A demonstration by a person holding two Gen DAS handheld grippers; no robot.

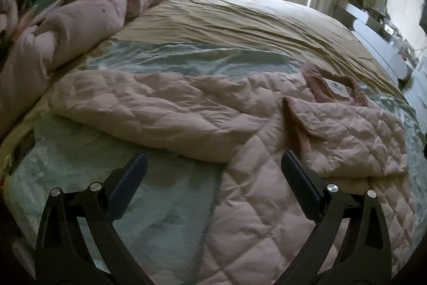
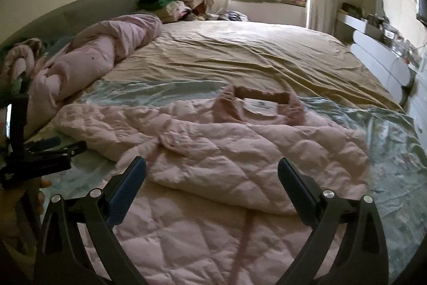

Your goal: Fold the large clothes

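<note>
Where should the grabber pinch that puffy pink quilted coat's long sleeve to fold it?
Probably at the cuff end of the pink quilted coat's long sleeve, coming from above on the left. It lies flat, stretched sideways across the green sheet, with its free end leftmost. The open left gripper is already nearest to it.

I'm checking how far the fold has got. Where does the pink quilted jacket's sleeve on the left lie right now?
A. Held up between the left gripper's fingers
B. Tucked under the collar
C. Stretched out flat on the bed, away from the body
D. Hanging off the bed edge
C: the sleeve of the pink quilted jacket lies spread out on the bed, and the left gripper holds nothing between its open fingers.
</note>
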